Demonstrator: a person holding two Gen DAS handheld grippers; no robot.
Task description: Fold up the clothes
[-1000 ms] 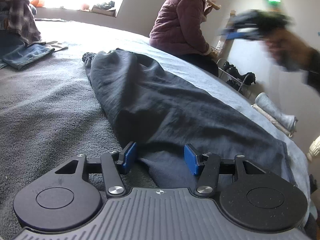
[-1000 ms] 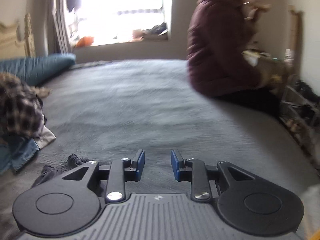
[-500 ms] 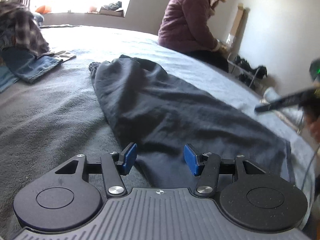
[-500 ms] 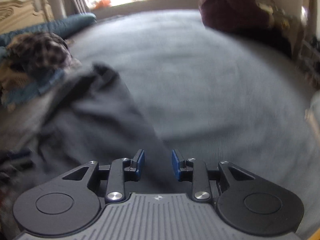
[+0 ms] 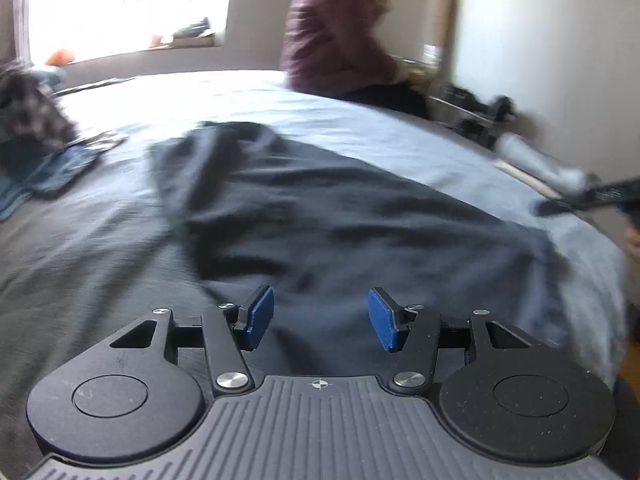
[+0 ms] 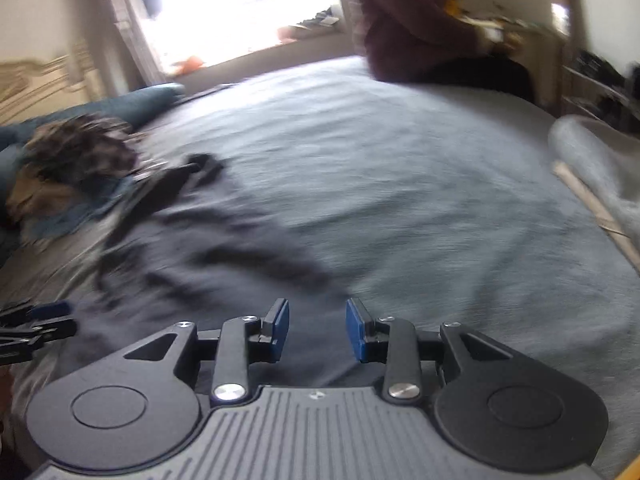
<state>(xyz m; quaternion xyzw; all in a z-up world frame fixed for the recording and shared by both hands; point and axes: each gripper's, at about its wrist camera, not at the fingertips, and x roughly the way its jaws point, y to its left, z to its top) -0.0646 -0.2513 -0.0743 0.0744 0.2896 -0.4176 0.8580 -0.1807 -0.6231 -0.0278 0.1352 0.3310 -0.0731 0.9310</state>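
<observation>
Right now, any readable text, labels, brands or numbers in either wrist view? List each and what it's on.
No readable text in either view.
Left hand-held gripper: only a small crosshair mark on its ribbed body, no letters.
Right hand-held gripper: a tiny mark at the same spot, too small to read.
Dark garment: no visible label or print.
Items on the windowsill: too blurred and overexposed to read.

Grey bed: dark garment spread flat; plaid-and-denim heap at far left.
</observation>
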